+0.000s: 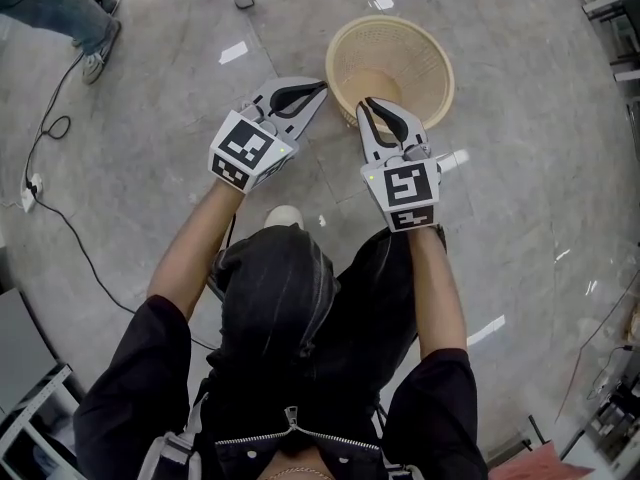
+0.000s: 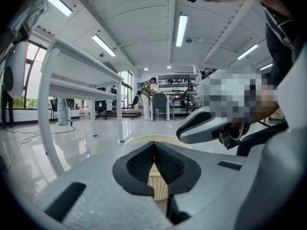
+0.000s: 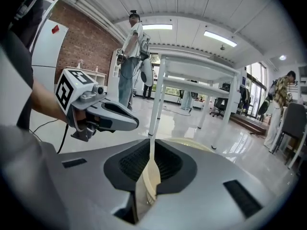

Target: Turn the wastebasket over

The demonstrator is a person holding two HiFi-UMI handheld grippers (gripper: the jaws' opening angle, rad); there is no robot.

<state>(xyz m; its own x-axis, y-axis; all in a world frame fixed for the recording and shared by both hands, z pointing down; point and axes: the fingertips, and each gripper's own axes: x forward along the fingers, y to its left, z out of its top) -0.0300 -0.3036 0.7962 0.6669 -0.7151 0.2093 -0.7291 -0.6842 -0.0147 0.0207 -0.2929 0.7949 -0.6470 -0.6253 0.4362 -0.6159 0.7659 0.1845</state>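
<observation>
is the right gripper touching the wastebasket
Cannot tell. In the head view the right gripper overlaps the wastebasket at its near rim; the right gripper view shows neither contact nor gap plainly.

No words, brand names or numbers can be read anywhere. The cube [image 1: 243, 148] on the left gripper [image 1: 318, 87] and the cube [image 1: 406, 186] on the right gripper [image 1: 369, 102] carry only black-and-white square marker patterns, with no letters. A small red sign [image 3: 56, 29] on the white panel [image 3: 48, 49] at far left is too small to read.
</observation>
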